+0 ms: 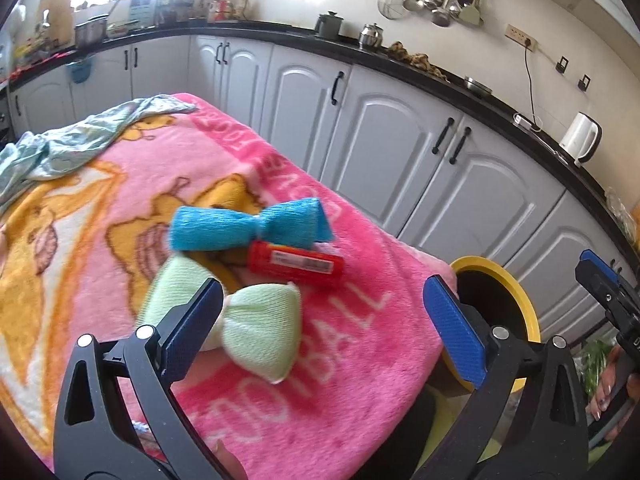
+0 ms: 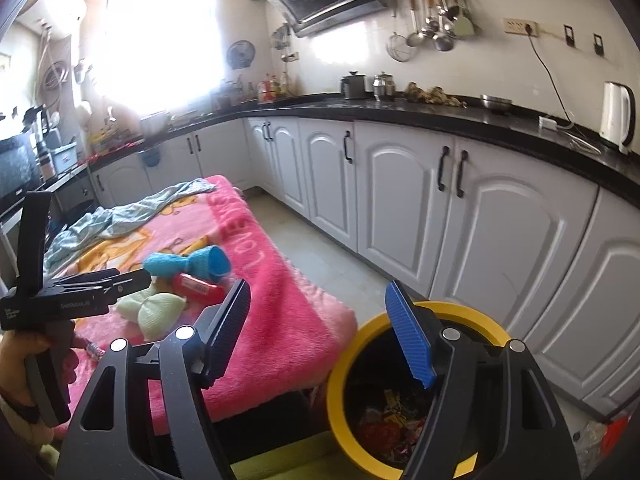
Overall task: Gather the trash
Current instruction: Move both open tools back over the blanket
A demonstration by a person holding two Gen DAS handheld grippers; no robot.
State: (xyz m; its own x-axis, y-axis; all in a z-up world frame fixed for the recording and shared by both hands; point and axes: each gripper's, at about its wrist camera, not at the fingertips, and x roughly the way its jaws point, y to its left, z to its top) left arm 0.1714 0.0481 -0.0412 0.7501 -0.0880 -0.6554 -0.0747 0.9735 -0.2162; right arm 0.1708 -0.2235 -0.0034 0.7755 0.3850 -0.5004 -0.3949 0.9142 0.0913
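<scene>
A red tube-shaped wrapper [image 1: 295, 263] lies on the pink blanket [image 1: 340, 360], between a blue bow-shaped sponge [image 1: 248, 226] and a light green bow-shaped sponge [image 1: 240, 320]. My left gripper [image 1: 324, 322] is open and empty, just above the green sponge. My right gripper [image 2: 320, 330] is open and empty, above the yellow-rimmed trash bin [image 2: 340, 360], which holds wrappers. The bin [image 1: 516, 292] stands past the blanket's right edge. The red wrapper [image 2: 198, 285], both sponges and the left gripper's body [image 2: 60, 300] also show in the right wrist view.
A crumpled pale blue cloth [image 1: 72, 148] lies at the blanket's far end. White cabinets [image 2: 480, 208] under a black counter [image 2: 440, 116] run along the right, with a white kettle [image 2: 618, 116] on top. Tiled floor [image 2: 320, 248] lies between blanket and cabinets.
</scene>
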